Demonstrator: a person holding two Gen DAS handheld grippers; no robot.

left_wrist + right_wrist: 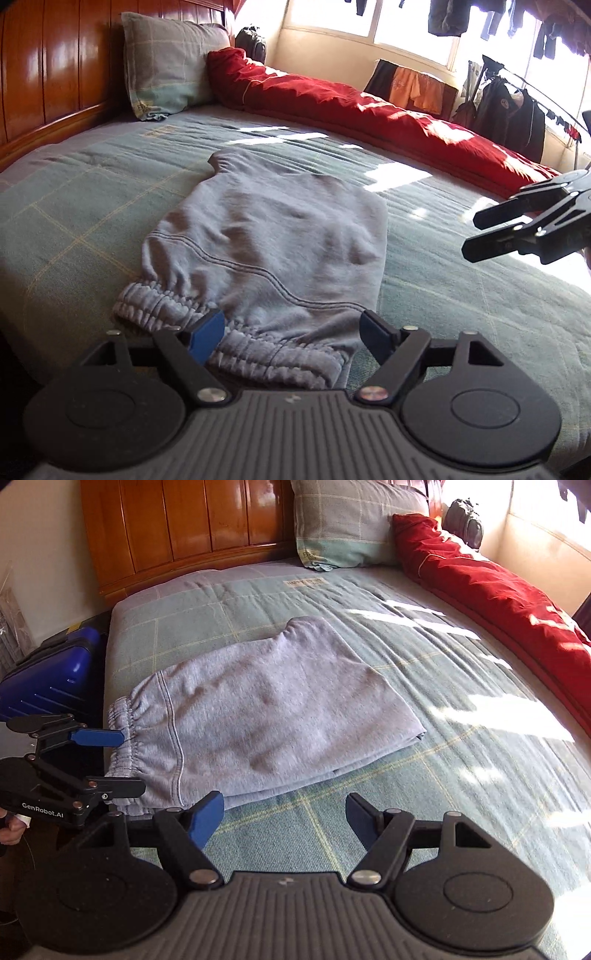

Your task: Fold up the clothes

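The folded grey sweatpants (pixel 266 709) lie on the bed (pixel 424 775) with their long axis running away from the elastic waistband (pixel 229 343), over which the spread, empty left hand-held gripper (pixel 291 334) hangs, nearer than the equally spread right hand-held gripper (pixel 284 818).

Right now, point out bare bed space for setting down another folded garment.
Free: the bedspread between the grey sweatpants and the red duvet, and the strip between the sweatpants and the pillow. Crowded: the waistband end, by the left hand-held gripper.
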